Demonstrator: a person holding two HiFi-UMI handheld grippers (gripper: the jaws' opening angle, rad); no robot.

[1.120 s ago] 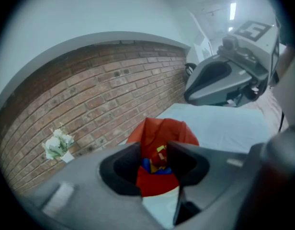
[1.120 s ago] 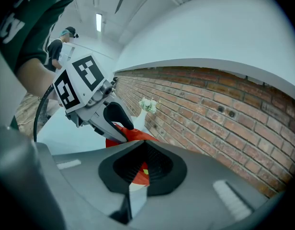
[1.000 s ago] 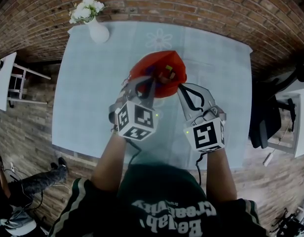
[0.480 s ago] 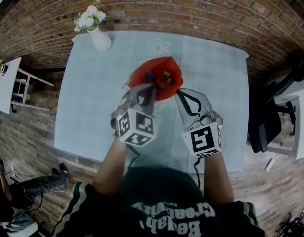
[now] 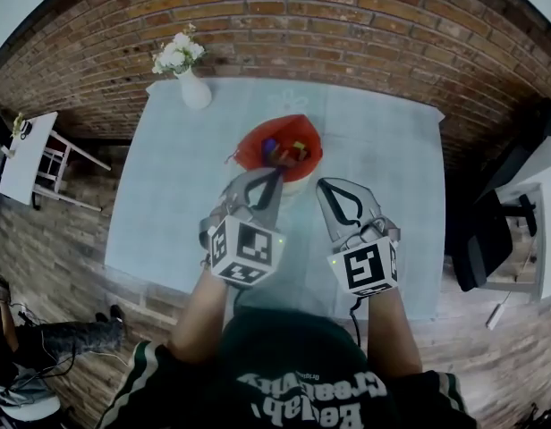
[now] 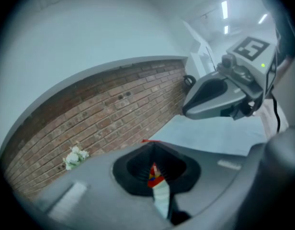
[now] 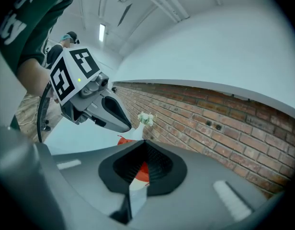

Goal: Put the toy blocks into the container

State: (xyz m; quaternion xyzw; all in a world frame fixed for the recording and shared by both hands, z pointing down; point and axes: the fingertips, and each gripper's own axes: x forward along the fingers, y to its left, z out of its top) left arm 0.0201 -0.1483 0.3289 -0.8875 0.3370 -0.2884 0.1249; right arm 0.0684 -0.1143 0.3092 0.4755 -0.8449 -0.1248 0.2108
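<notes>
A red soft container (image 5: 280,146) stands at the middle of the table with several coloured toy blocks (image 5: 283,150) inside it. My left gripper (image 5: 272,177) hangs just short of its near rim, jaws shut and empty. My right gripper (image 5: 329,188) hovers to the right of it, also shut with nothing held. In the left gripper view the closed jaws (image 6: 154,150) leave a slit that shows the red container (image 6: 156,177), and the right gripper (image 6: 219,92) floats above. The right gripper view shows shut jaws (image 7: 145,145), the container (image 7: 142,172) and the left gripper (image 7: 99,104).
A pale blue cloth covers the table (image 5: 168,195). A white vase of flowers (image 5: 193,88) stands at its far left corner, before a brick wall (image 5: 347,25). A white side table (image 5: 25,150) is to the left, a dark chair (image 5: 490,231) to the right.
Both grippers have drawn back from the red container toward the person. The left one was at the container's rim and now hangs clear of it. The head view has lifted and widened.
</notes>
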